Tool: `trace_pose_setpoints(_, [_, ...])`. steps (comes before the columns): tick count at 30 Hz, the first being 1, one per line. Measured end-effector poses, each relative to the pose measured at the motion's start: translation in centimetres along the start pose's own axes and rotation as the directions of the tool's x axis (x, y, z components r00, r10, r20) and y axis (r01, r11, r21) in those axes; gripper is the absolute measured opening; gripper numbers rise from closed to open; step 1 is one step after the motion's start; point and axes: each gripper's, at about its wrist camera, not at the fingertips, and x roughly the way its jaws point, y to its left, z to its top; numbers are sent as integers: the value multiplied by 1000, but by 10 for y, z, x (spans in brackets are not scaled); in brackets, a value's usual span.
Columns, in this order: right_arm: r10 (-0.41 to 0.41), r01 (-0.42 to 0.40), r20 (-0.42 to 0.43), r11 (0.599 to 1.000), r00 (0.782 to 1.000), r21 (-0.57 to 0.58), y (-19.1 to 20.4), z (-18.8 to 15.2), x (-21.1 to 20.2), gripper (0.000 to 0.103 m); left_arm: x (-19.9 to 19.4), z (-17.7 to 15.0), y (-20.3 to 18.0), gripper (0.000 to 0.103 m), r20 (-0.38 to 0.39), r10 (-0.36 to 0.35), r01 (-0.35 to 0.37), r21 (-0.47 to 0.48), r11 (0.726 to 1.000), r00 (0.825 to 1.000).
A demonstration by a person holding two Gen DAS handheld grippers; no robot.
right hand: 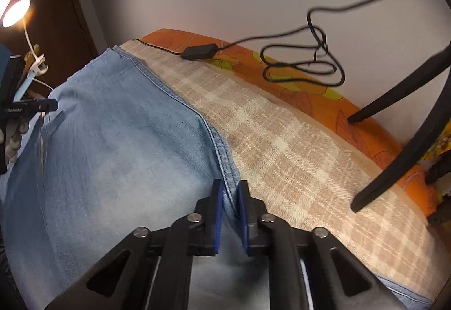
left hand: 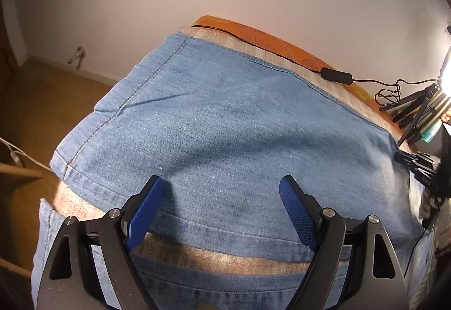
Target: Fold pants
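Light blue denim pants (left hand: pixel 225 118) lie spread on a beige checked blanket (left hand: pixel 214 256). My left gripper (left hand: pixel 221 194) is open, its blue pads over the hem of one leg, holding nothing. A second hem shows below it. In the right wrist view the pants (right hand: pixel 112 146) fill the left side. My right gripper (right hand: pixel 229 191) is shut on the seamed edge of the pants (right hand: pixel 225 166), which runs up between the pads. The other gripper shows at the left edge (right hand: pixel 17 110).
The blanket (right hand: pixel 296 146) covers an orange patterned sheet (right hand: pixel 366 135) against a white wall. A black cable with an inline box (right hand: pixel 198 52) lies along the far edge. Black tripod legs (right hand: pixel 400 146) stand at the right. A lamp (right hand: pixel 15 12) shines at the left.
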Motion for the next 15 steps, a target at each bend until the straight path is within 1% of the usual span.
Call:
trace_pose_setpoints(2, [-24, 24, 50, 1000, 998, -3, 9, -1, -24, 5, -4, -1, 3, 85, -10, -8, 7, -18, 1000, 1000])
trace_pose_setpoints(5, [-28, 28, 124, 1000, 992, -2, 22, -2, -67, 5, -13, -1, 12, 85, -13, 0, -1, -65, 998, 1000])
trace_pose_setpoints(7, [-26, 32, 158, 999, 987, -34, 37, -7, -93, 5, -22, -1, 18, 83, 1, -12, 12, -86, 996, 1000])
trace_pose_setpoints(8, [-32, 44, 174, 997, 984, -65, 52, -11, -110, 5, -26, -1, 19, 83, 7, -15, 15, -88, 996, 1000])
trace_pose_setpoints(10, [-13, 33, 193, 994, 981, -102, 76, -22, -133, 5, -37, -1, 20, 83, 22, -21, 23, -93, 995, 1000])
trace_pose_setpoints(12, [19, 8, 204, 991, 979, -133, 105, -41, -154, 5, -49, -1, 21, 83, 36, -39, 42, -105, 994, 999])
trace_pose_setpoints(15, [84, -57, 175, 987, 981, -152, 145, -81, -169, 5, -63, 1, 16, 83, 48, -68, 73, -109, 991, 996])
